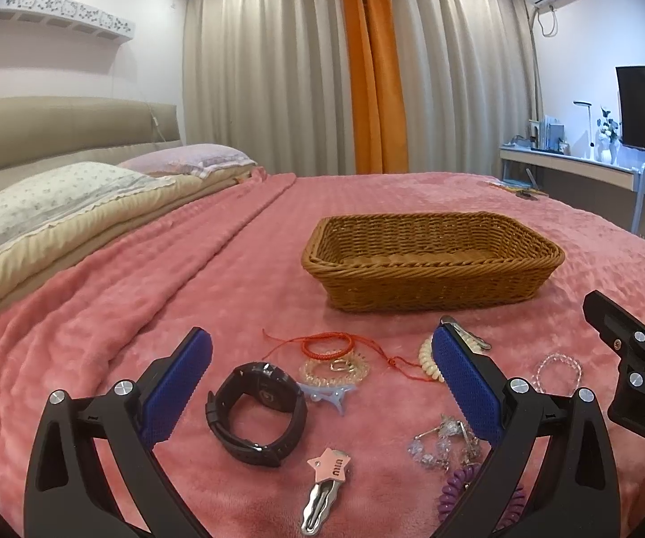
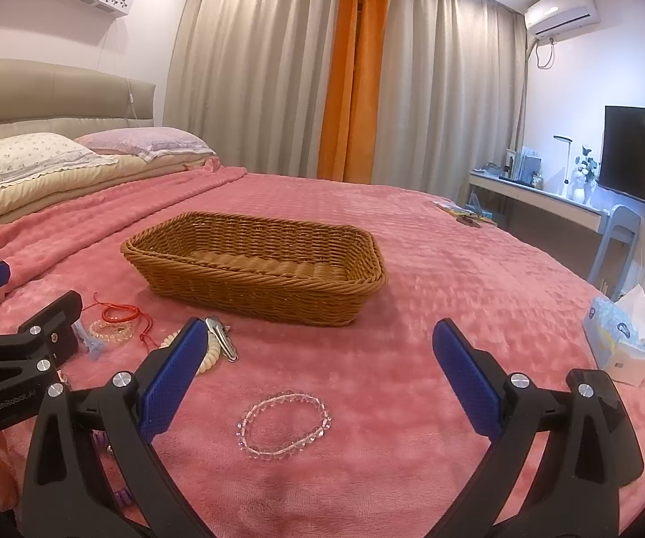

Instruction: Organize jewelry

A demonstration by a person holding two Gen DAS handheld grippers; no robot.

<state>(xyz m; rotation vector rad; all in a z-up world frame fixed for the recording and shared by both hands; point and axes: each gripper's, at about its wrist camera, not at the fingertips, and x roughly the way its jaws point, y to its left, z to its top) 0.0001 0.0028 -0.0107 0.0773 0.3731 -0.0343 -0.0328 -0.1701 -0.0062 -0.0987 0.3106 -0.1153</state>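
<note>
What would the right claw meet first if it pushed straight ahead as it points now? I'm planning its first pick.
Probably the clear bead bracelet, lying on the pink blanket between the open right claw fingers; the wicker basket sits farther on. Depth is uncertain.

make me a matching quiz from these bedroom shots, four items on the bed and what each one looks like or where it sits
Items:
1. watch
2. bead bracelet
3. wicker basket
4. star hair clip

Descriptions:
A. clear, lying between the right gripper's fingers
B. brown, nothing visible inside, beyond the jewelry
C. black, between the left gripper's fingers
D. pink top, silver body, nearest the left camera

Pairs: 1-C, 2-A, 3-B, 4-D
</note>
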